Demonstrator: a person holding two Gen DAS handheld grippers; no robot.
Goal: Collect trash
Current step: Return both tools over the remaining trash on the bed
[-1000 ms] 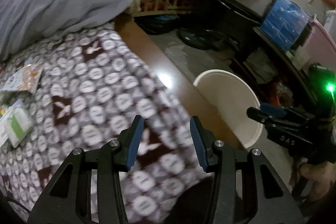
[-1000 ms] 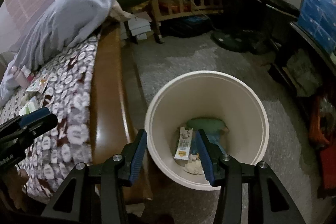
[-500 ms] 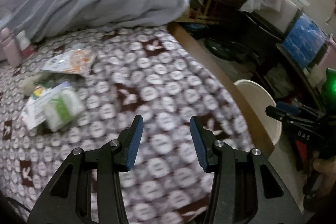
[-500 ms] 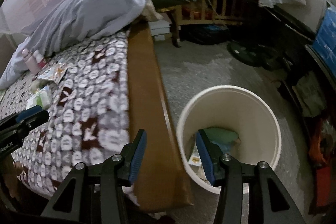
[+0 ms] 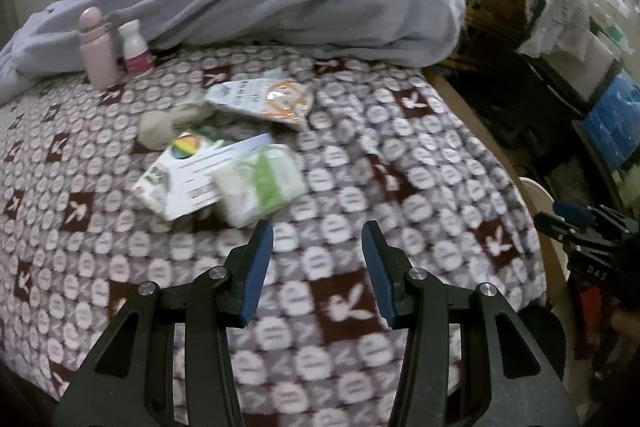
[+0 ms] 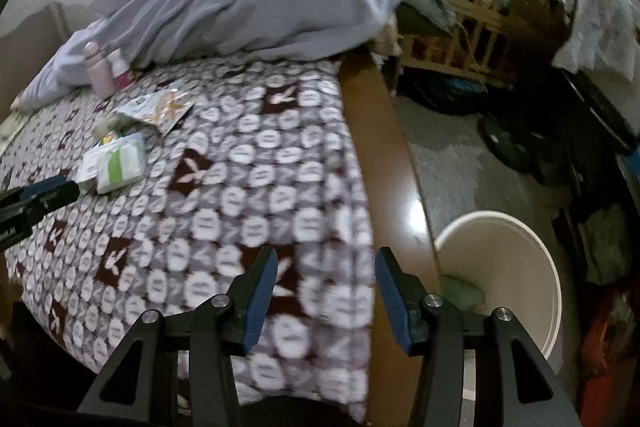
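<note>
Both grippers, left (image 5: pixel 318 267) and right (image 6: pixel 326 291), are hanging open and empty; I'm swinging them off the bin (image 6: pixel 520 227) toward wrappers (image 5: pixel 260 183) just ahead-left, next pickup coming.

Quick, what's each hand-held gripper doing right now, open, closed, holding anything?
Left hand-held gripper: open, empty, over the patterned blanket.
Right hand-held gripper: open, empty, over the blanket's edge beside the white bin.

Left tool (image 5: pixel 318 239): matte black angular frame with open triangular cut-outs, blue ribbed pads on the inner finger faces, silver round screw heads at the pivots. Right tool (image 6: pixel 326 267): same build; white lettering on its black body, lower right of left-wrist frame.
</note>
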